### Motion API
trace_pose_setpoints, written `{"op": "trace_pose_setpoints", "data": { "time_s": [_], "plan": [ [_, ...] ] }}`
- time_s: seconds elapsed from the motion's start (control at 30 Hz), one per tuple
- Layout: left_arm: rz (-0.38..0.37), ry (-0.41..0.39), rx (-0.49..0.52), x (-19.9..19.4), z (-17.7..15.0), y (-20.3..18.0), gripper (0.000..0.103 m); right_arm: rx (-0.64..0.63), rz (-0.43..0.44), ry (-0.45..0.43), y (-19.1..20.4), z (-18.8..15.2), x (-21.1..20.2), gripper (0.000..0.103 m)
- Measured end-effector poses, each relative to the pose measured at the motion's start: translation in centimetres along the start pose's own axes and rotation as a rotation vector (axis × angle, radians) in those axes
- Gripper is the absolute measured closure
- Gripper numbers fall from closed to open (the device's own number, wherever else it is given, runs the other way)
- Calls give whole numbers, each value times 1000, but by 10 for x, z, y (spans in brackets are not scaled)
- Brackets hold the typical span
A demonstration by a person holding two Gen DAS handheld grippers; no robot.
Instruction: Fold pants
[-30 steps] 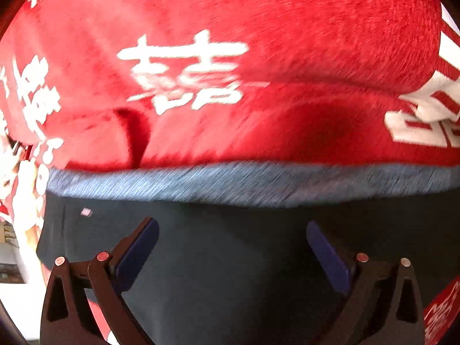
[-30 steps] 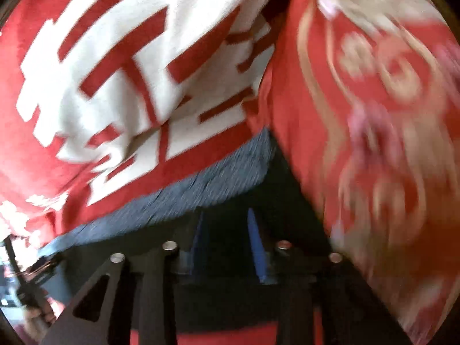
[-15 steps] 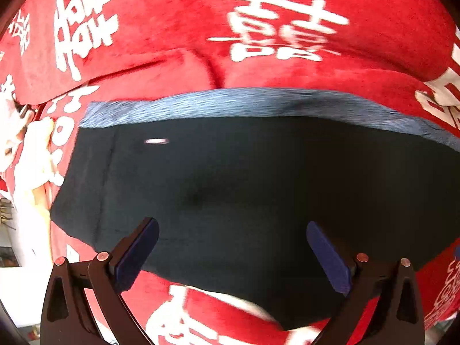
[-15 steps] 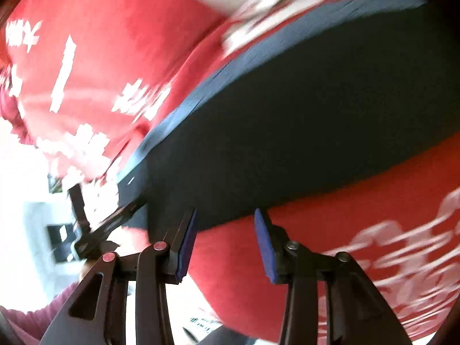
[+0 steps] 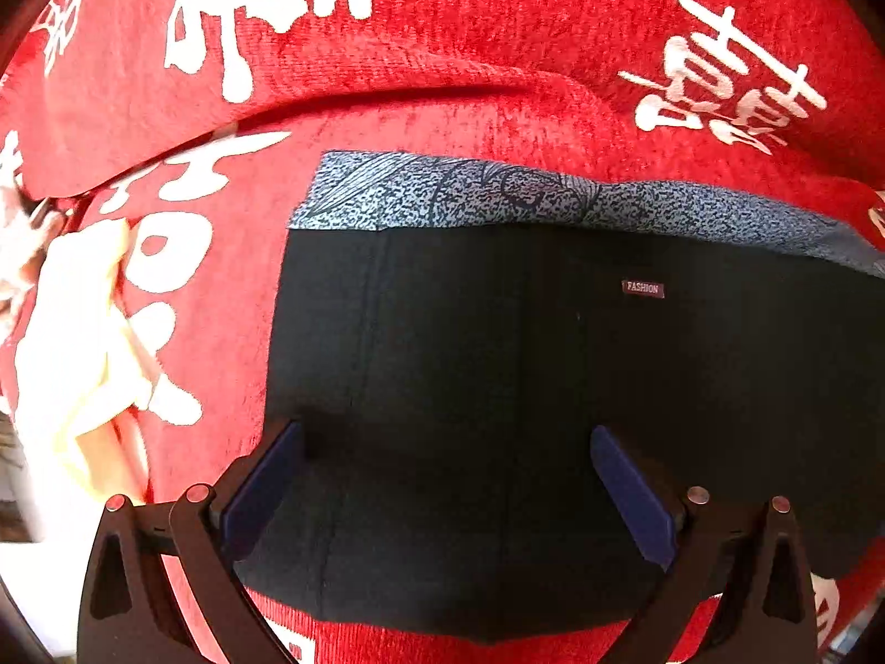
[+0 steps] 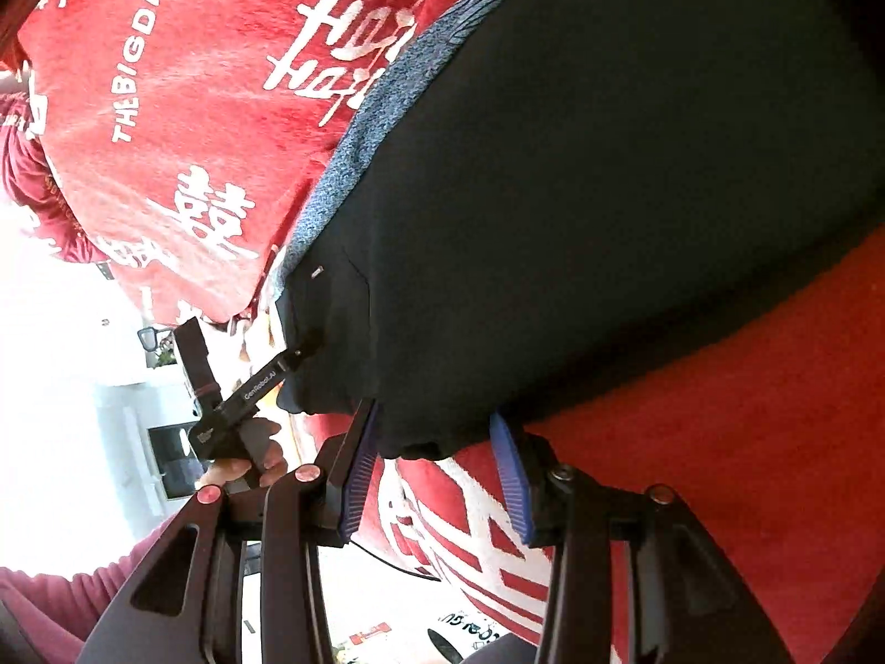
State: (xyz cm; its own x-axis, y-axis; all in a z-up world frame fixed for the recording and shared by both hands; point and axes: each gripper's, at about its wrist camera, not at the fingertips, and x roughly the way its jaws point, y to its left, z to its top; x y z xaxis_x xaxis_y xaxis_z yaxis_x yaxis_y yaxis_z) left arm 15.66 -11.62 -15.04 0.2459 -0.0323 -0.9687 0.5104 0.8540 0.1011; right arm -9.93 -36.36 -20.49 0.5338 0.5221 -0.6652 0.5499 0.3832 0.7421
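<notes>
The pants (image 5: pixel 498 387), dark navy with a speckled blue-grey waistband (image 5: pixel 553 199), lie flat on a red blanket (image 5: pixel 442 83) printed with white characters. In the left wrist view the waistband runs along their far edge from 11 o'clock across to 3 o'clock, and a small "FASHION" label (image 5: pixel 642 288) sits just below it toward 1 o'clock. The left gripper (image 5: pixel 448 481) hovers over the near part of the fabric, its blue-padded fingers (image 5: pixel 260 487) spread wide with nothing between them.

In the right wrist view the pants (image 6: pixel 608 193) fill the frame from the centre out to 2 o'clock, the blanket (image 6: pixel 193 110) showing at 10 o'clock and at 4 o'clock. The right gripper (image 6: pixel 437 470) has its jaws apart, a near corner of the fabric lying just ahead of the gap; whether the pads touch it I cannot tell. At 8 o'clock the other gripper (image 6: pixel 254 387) reaches to the pants' edge, held by a hand (image 6: pixel 243 465) in a maroon sleeve
</notes>
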Motion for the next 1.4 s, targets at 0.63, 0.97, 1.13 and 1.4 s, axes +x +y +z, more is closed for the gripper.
{"op": "trace_pose_setpoints", "data": {
  "time_s": [0.63,0.97,1.13,1.4],
  "plan": [
    [-6,46,40,-15,1,-1,0,-13,-211,-41,4,-4,-31,76],
    [-214,-30,165,-46,-2,-160,0,-234,-516,-193,3,66,-85,69],
    [-189,17,199,-26,-14,-179,0,-253,-502,-145,-5,55,-94,68],
    [-94,-75,143,-32,57,-184,0,-269,-465,-240,7,120,-112,68]
  ]
}}
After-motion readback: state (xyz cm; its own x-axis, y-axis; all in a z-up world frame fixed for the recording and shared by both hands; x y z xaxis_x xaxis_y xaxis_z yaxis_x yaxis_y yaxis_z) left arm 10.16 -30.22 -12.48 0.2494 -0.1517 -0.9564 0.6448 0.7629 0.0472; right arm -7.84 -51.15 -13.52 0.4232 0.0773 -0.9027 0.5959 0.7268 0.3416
